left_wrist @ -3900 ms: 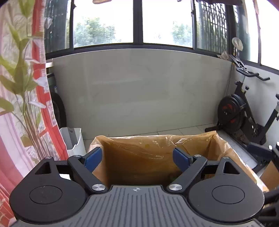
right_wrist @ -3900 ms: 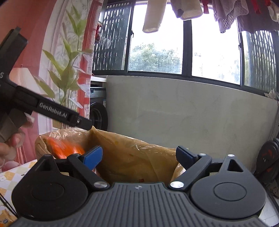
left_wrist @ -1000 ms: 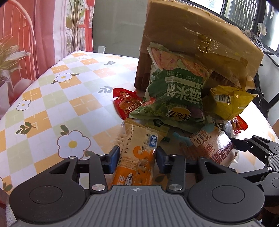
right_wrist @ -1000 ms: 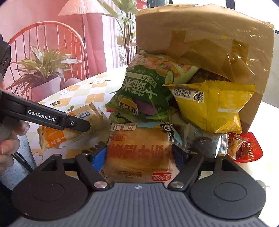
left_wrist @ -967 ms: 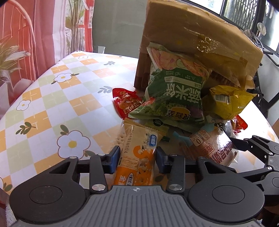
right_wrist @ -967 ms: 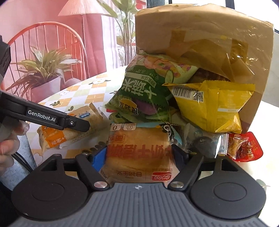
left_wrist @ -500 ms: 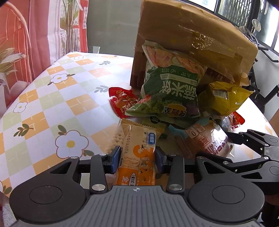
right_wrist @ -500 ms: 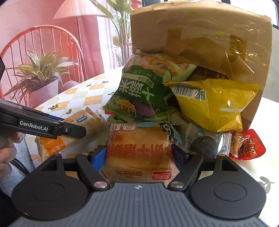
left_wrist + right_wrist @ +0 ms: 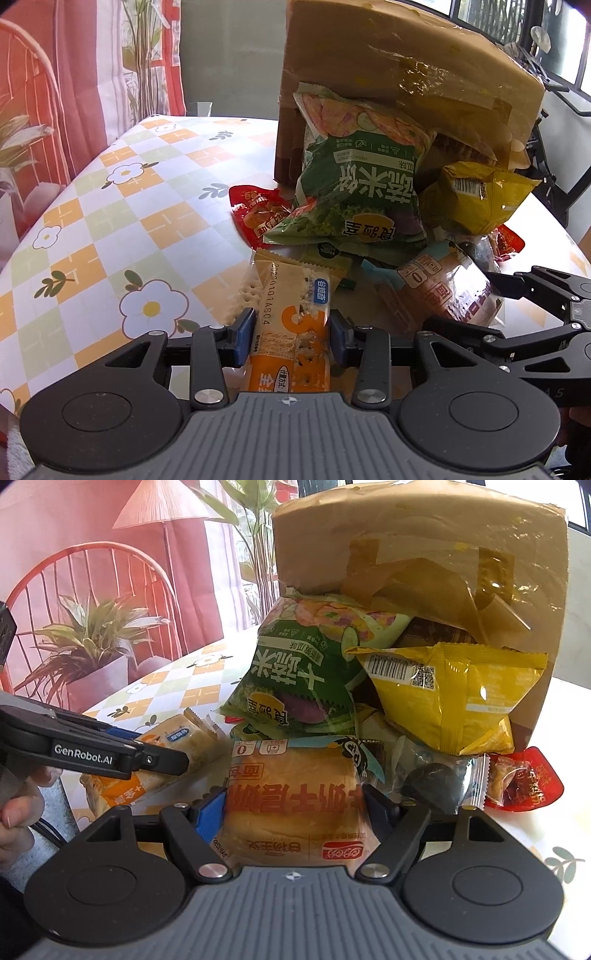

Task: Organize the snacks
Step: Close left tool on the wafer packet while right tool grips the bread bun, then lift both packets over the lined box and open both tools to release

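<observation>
My left gripper [image 9: 291,332] is shut on an orange cracker pack [image 9: 291,321] at the near edge of a snack pile. My right gripper [image 9: 295,805] is shut on a bread bun pack [image 9: 291,797] beside it; that pack also shows in the left wrist view [image 9: 450,291]. Behind them a tipped cardboard box [image 9: 388,85] lies over a green chip bag [image 9: 358,192], a yellow bag [image 9: 447,698], a red packet [image 9: 258,214] and another red packet [image 9: 524,782]. A dark wrapped snack [image 9: 432,782] lies to the right of the bun.
The flowered checked tablecloth [image 9: 110,229] stretches to the left of the pile. A red chair [image 9: 85,602] and a potted plant [image 9: 96,650] stand beyond the table's left edge. An exercise bike [image 9: 554,110] is behind the box.
Earlier both grippers were open above the box. Over the last second both stay shut on their packs and have drawn back slightly from the pile.
</observation>
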